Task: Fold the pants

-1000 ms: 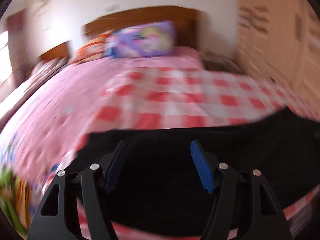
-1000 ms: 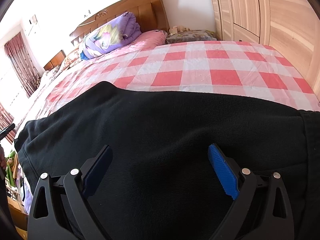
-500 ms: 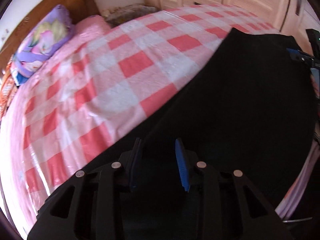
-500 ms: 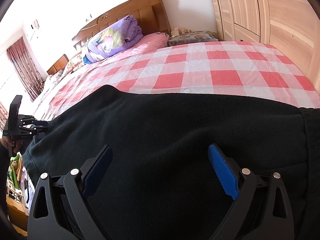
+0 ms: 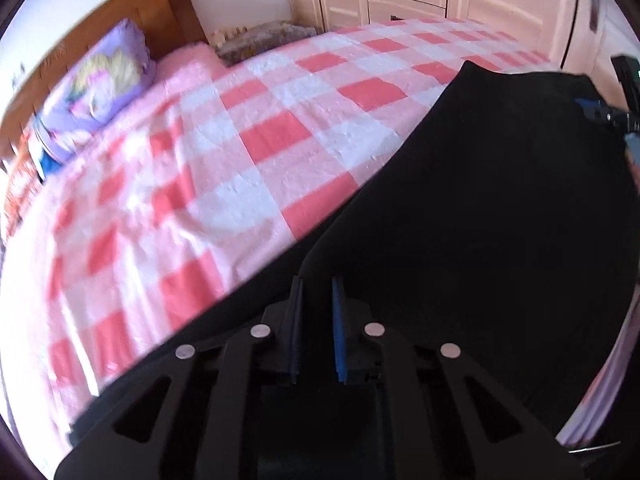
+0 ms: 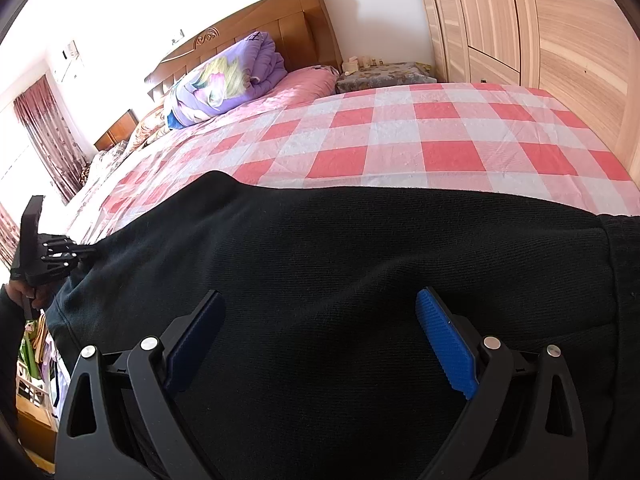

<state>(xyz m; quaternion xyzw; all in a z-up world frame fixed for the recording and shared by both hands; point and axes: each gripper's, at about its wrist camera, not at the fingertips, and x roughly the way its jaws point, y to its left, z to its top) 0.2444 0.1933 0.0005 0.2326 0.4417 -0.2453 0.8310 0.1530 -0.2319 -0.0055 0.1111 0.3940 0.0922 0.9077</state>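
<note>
Black pants [image 6: 360, 264] lie spread across the near edge of a bed with a pink and white checked sheet [image 6: 400, 140]. My left gripper [image 5: 316, 300] is shut on a fold of the pants [image 5: 480, 200] at one end and lifts the cloth a little. It also shows at the far left of the right wrist view [image 6: 60, 256], pinching the pants' end. My right gripper [image 6: 320, 328] is open, its jaws wide apart just above the middle of the pants, holding nothing. It shows at the right edge of the left wrist view [image 5: 608, 110].
A purple folded quilt [image 6: 228, 76] and pillows lie by the wooden headboard [image 6: 280, 28]. A cluttered nightstand [image 6: 384, 74] stands beside it. Wooden wardrobe doors [image 6: 540, 40] line the right side. Shelves with items [image 6: 36, 356] stand at the lower left.
My left gripper swung towards the pants' end, closed on the cloth and now lifts it. My right gripper has stayed open over the pants.
</note>
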